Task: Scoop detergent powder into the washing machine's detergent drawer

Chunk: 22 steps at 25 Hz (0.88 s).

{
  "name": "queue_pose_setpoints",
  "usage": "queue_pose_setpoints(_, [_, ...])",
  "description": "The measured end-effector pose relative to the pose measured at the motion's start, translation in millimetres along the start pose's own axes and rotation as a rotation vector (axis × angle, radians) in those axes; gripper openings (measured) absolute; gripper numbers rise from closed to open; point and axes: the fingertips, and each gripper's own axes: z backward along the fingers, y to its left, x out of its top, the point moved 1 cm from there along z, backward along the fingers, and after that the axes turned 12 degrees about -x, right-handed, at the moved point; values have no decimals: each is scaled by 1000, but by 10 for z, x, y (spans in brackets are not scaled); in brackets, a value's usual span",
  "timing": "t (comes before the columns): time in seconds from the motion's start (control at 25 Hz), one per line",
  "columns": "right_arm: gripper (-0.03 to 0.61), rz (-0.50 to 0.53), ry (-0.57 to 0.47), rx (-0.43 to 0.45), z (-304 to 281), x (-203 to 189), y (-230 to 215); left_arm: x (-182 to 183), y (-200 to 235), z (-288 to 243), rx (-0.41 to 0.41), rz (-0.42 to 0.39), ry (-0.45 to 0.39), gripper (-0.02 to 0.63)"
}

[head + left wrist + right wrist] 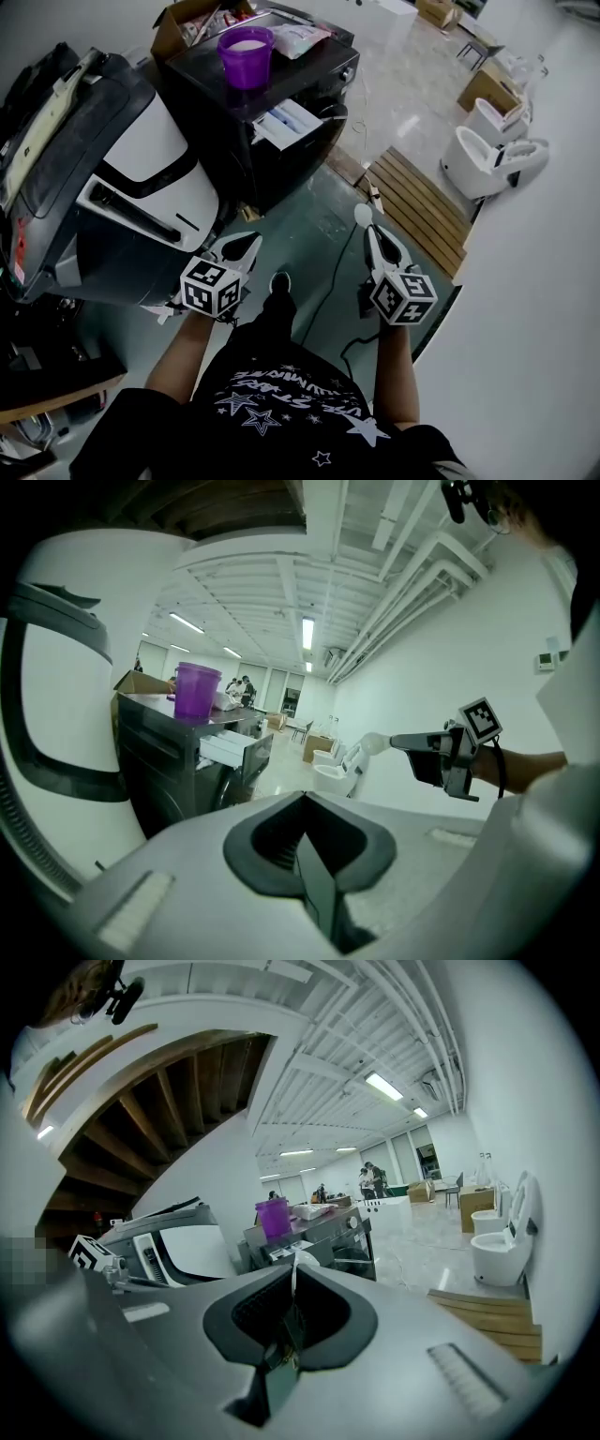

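My L gripper [246, 244] fingers pressed together, empty. R gripper [371, 231] fingers pinch white scoop [361, 216]. At 12 o'clock: washer [314, 67], drawer [289, 122] open, purple cup [246, 56] atop.

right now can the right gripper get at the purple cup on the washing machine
Probably not yet: the right gripper, holding a white scoop, hangs well short of the purple cup. Open floor lies between.

Black T-shirt [281, 403] with white stars; pale left gripper [246, 242] and right gripper [372, 232] bear black-and-white marker cubes [211, 286].
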Motion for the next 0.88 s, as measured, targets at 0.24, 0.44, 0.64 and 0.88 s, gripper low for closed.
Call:
queue_pose_setpoints(0.24, [37,36,15,-4,-987,492,-55,435,771,-568,0,16,5,0])
queue_pose_setpoints(0.44, [37,63,16,21,-1768,886,41,765,1368,-829,16,32,-1,0])
queue_pose_setpoints(0.64, [37,82,13,49,-2357,1198,199,1087,1885,-848,66,45,-52,0])
queue_pose_setpoints(0.88, [37,149,-14,137,-2884,1627,579,1276,2302,-784,119,60,-89,0])
